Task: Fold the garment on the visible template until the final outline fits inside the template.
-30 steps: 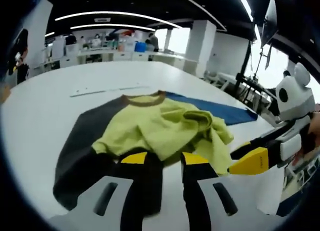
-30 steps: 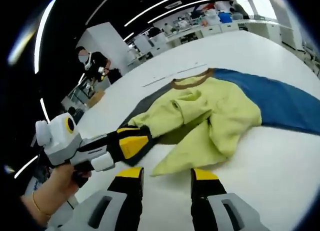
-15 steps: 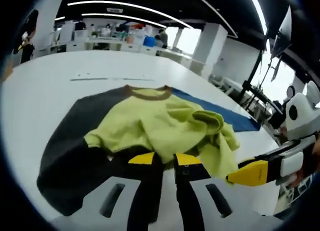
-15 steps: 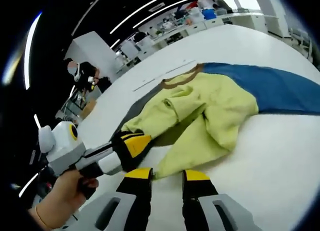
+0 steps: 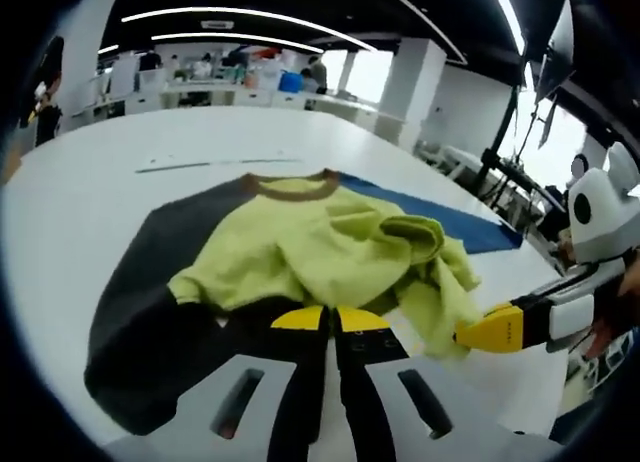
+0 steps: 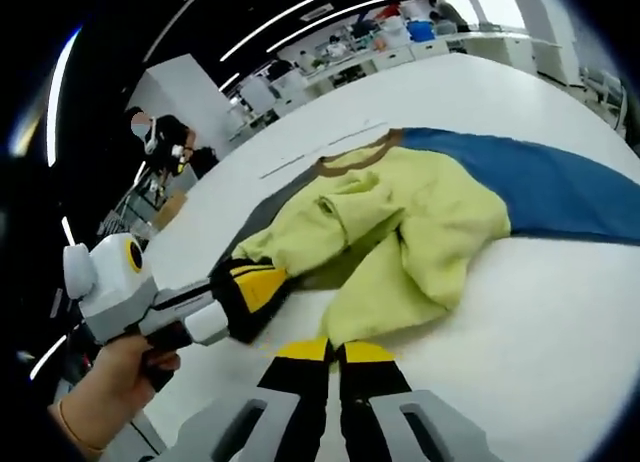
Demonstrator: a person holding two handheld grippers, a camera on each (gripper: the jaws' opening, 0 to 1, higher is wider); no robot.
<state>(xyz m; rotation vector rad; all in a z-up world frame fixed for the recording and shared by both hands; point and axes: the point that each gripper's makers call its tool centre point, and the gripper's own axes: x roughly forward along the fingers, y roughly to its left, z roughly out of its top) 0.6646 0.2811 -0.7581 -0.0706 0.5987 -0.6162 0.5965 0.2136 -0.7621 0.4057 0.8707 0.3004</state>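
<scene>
Lying crumpled on the white table (image 5: 80, 202), the yellow-green garment (image 5: 320, 247) sat just ahead of both pairs of tongs, its brown collar (image 5: 292, 187) at the far side, resting on a template made of a dark grey panel (image 5: 150, 292) and a blue panel (image 6: 560, 187). The left gripper (image 5: 323, 320) had its yellow-tipped jaws pressed together at the garment's near hem, though whether cloth was caught between them could not be told. The right gripper (image 6: 335, 350) likewise had its jaws closed together, right at the near corner of a hanging fold of the garment; an actual pinch could not be confirmed. The left gripper view took in the wide grey panel spreading to the left of its tongs, while the right gripper view showed a person's hand (image 6: 100, 392) gripping the left tool, and a long stretch of the blue panel off to the right.
</scene>
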